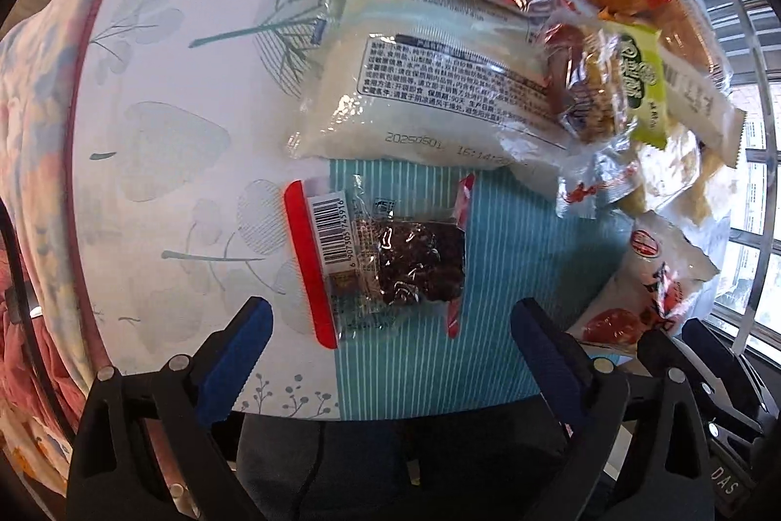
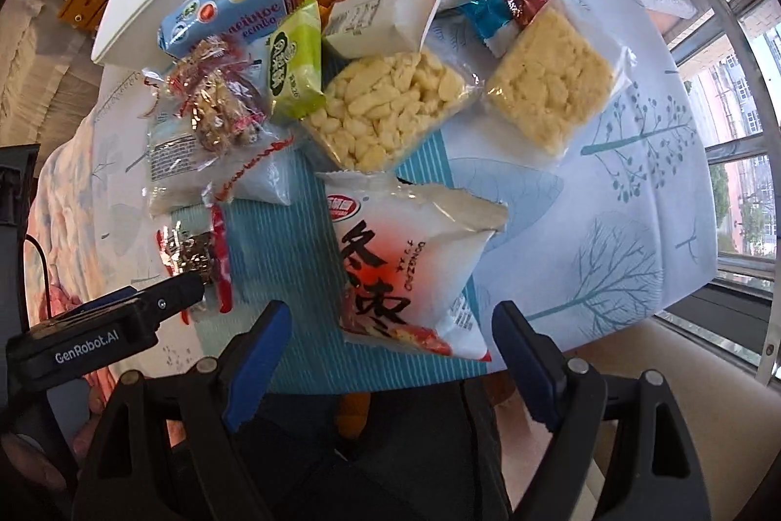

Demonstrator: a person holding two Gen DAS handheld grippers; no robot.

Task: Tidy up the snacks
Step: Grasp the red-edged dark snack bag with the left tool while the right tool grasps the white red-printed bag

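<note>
On the table's near edge, both grippers, left gripper (image 1: 390, 316) and right gripper (image 2: 390, 325), hang with jaws apart, poised over the dark snack packet (image 1: 385, 262) and the white jujube bag (image 2: 405, 257), each needing a closing grasp next.

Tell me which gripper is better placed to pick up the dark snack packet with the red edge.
Left. The left gripper is open right in front of the dark packet; the right gripper faces the white jujube bag.

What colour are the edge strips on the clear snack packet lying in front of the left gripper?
Red, on the clear snack packet; clearest in the left wrist view.
</note>
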